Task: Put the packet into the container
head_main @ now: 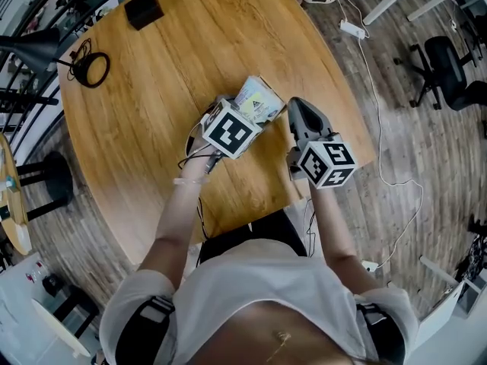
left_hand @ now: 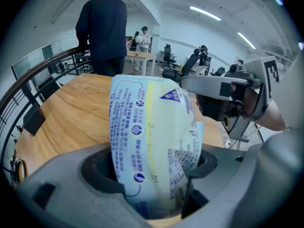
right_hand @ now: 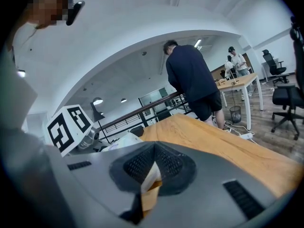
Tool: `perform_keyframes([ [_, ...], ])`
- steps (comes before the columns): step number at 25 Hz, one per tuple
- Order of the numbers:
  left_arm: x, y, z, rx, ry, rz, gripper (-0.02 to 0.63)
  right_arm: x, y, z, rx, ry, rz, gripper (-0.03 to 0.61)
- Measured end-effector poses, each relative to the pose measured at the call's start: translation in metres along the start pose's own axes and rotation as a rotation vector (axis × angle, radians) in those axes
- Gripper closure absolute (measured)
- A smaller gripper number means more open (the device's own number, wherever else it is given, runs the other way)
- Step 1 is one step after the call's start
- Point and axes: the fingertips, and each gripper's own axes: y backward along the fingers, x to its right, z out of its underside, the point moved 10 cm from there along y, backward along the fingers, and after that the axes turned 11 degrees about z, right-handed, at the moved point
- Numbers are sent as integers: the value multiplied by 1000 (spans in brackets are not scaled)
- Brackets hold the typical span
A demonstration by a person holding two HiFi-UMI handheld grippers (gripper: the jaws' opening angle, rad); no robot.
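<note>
The packet is white and pale blue with a soft yellow band down its middle, dark blue print, round blue emblems and a blue triangle near the top. The left tongs and right tongs are matt grey with black pads, the right pads finely meshed. The left cube and right cube are white with black square markings. The table is honey-coloured wood with darker grain streaks. The floor is grey-brown planking.
</note>
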Motion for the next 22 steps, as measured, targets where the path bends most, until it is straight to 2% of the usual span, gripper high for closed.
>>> perform_keyframes([
  [13,-6,-10,4,-58,16,2,255,7,-6,0,-2,-14,0,568],
  [18,-11,-4,0,-5,41,4,208,7,-4,2,0,-18,3,568],
  [22,-10,6,-7,21,40,-34,206,7,-2,2,2,-21,5,568],
])
